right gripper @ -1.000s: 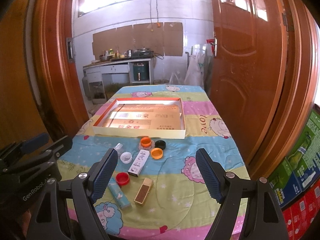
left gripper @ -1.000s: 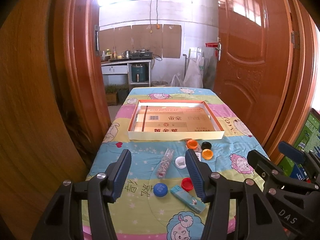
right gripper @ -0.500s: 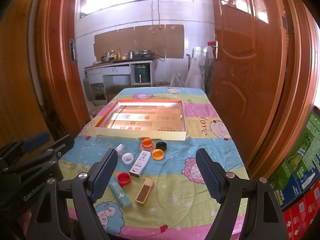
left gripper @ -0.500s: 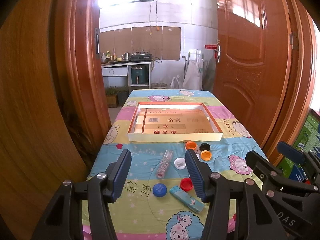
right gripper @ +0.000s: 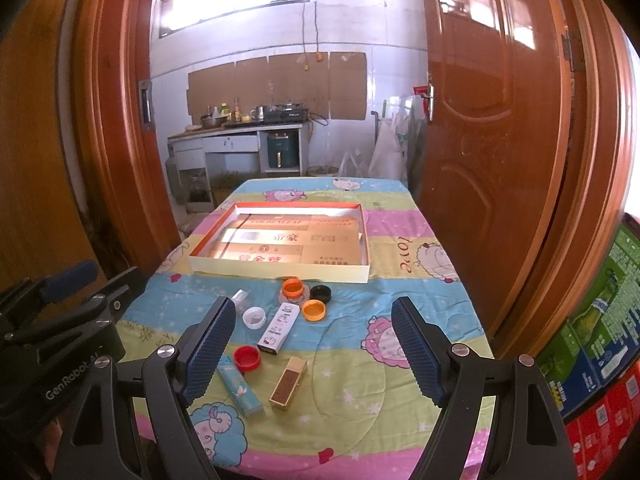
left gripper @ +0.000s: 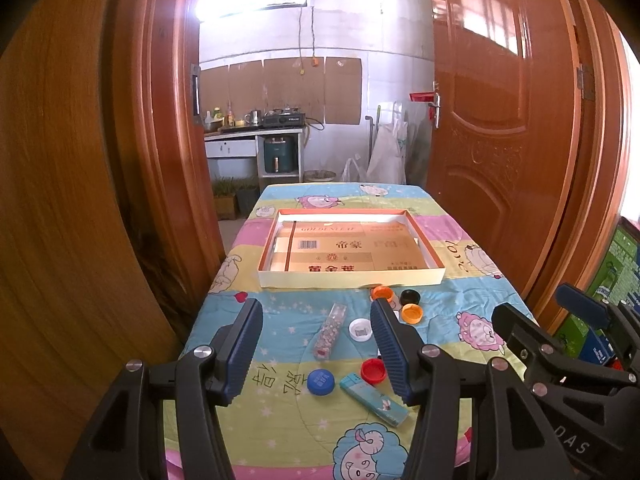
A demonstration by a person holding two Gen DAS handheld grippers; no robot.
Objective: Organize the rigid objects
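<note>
Both tools hang above the near edge of the table with nothing between their fingers: the left gripper [left gripper: 316, 344] and the right gripper [right gripper: 312, 348] are spread wide, probably to be ready for a first pick. The small objects lie loose on the cloth: the red cap [right gripper: 247, 358] beside the teal box [right gripper: 240, 390], the gold box [right gripper: 289, 383] at 3 o'clock of it. The shallow tray [right gripper: 280, 270] waits at 12 o'clock and seems empty, though glare hides part of it.

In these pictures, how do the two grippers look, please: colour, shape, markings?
Both are black plastic frames with silver screws and ribbed blue finger pads. The left gripper bears "GenRobot.AI" in white, the right gripper shows "DAS". Each has a blue handle part.
</note>
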